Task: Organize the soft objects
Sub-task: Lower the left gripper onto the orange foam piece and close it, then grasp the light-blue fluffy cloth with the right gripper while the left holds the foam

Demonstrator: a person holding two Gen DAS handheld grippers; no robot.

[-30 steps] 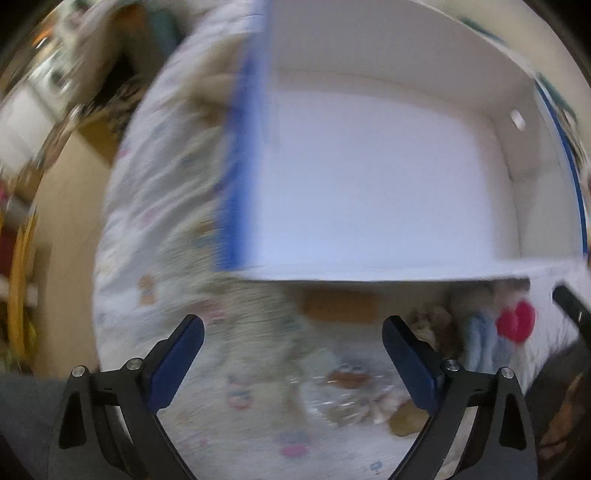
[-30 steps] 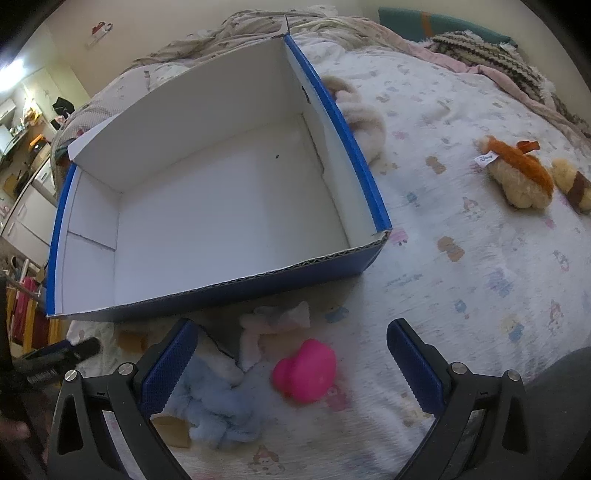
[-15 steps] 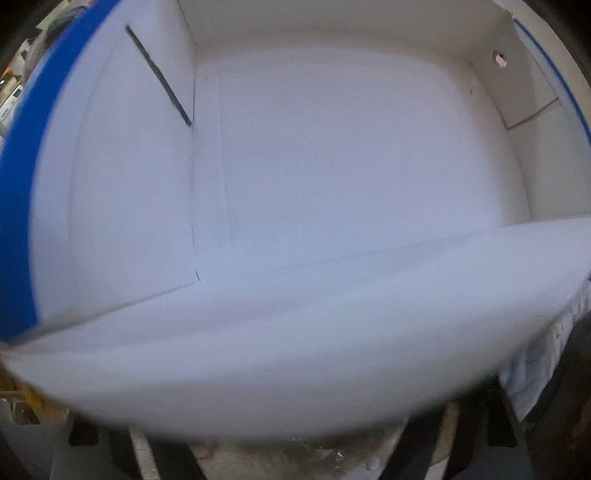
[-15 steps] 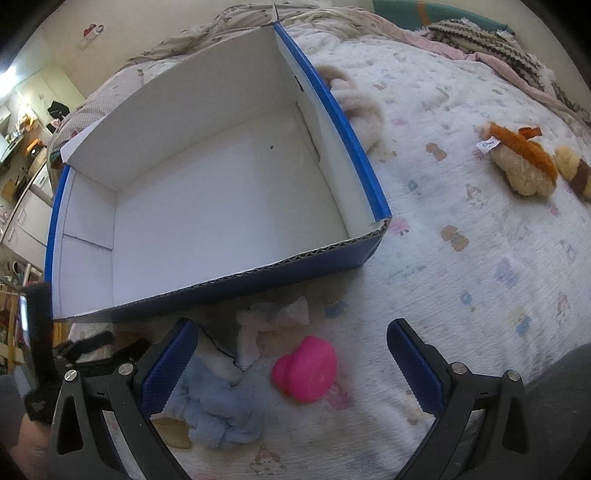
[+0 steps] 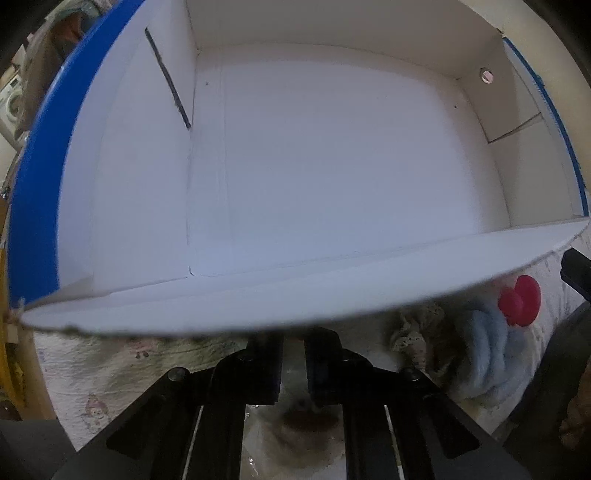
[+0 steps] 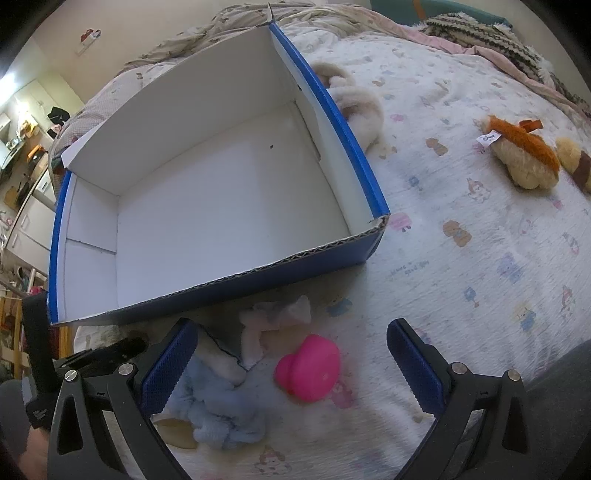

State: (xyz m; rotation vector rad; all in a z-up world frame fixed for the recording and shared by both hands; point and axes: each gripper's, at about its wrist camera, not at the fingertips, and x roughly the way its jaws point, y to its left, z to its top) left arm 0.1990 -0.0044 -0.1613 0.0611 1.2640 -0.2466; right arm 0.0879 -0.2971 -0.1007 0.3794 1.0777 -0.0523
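Note:
A blue cardboard box [image 6: 325, 254] with a white, empty inside [image 5: 332, 166] lies on the bed. My left gripper [image 5: 293, 354] is shut on the box's near wall [image 5: 258, 299] at its left end. My right gripper [image 6: 291, 365] is open above a pink rubber toy [image 6: 308, 367] and a light blue plush [image 6: 218, 410] just in front of the box. These also show in the left wrist view, the pink toy [image 5: 519, 301] and blue plush [image 5: 484, 354] at right. A white cloth piece [image 6: 273, 321] lies by the box wall.
An orange and cream plush [image 6: 524, 155] and a brown plush [image 6: 576, 164] lie at the right on the patterned bedsheet [image 6: 480, 240]. A cream fluffy plush [image 6: 354, 107] lies behind the box's right wall. Blankets [image 6: 480, 33] are piled at the back.
My left gripper moved forward to the box's near wall and shut on it. The box has shifted slightly. My right gripper stayed open over the pink toy.

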